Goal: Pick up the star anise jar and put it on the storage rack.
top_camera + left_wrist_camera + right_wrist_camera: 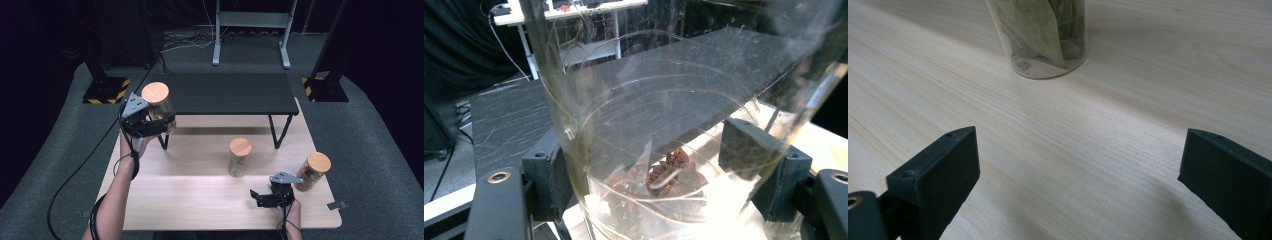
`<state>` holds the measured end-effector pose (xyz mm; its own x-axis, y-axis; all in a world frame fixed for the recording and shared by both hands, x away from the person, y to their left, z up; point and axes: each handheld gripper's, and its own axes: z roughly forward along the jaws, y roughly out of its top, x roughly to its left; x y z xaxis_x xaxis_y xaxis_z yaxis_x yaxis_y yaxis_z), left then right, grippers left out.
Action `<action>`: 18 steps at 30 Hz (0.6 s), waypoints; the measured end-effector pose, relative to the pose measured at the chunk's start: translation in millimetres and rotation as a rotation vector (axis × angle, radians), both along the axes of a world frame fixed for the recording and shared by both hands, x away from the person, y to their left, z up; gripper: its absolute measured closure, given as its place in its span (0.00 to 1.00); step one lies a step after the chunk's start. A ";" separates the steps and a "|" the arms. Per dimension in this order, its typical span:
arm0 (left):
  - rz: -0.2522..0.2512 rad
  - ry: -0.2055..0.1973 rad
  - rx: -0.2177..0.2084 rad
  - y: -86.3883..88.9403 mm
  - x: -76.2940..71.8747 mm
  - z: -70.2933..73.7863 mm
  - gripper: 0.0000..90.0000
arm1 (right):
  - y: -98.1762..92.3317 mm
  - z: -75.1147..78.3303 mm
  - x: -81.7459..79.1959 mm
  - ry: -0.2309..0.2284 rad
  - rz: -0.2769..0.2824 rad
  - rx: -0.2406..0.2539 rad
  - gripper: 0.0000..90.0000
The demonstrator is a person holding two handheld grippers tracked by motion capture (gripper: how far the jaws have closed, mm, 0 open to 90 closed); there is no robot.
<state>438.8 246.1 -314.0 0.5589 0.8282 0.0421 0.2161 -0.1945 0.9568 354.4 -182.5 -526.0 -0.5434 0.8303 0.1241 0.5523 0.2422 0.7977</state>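
One glass jar [159, 106] pinched upright between left claw [152, 122] pads, right claw [264, 195] spread, holding nothing.

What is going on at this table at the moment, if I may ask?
A person works with a gripper in each hand. The left gripper is shut on a glass jar with a wooden lid, holding it up by the corner of the black shelf. The right gripper rests open on the wooden table, between two more jars.
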 end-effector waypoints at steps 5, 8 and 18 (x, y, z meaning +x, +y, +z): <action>-0.002 -0.007 0.002 -1.6 0.7 4.5 0.27 | 0.1 -0.1 0.1 0.001 0.000 -0.001 0.02; -0.003 -0.008 0.002 -2.4 1.9 6.5 0.27 | 0.0 -0.1 0.2 0.001 0.000 -0.001 0.02; -0.011 -0.016 0.004 -7.5 5.8 13.4 0.27 | 0.0 -0.1 0.4 0.003 0.002 0.000 0.02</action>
<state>444.6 238.7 -300.6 0.5675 0.8215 0.0550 0.1982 -0.2012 0.9593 354.8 -182.5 -526.1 -0.5443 0.8295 0.1254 0.5543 0.2435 0.7959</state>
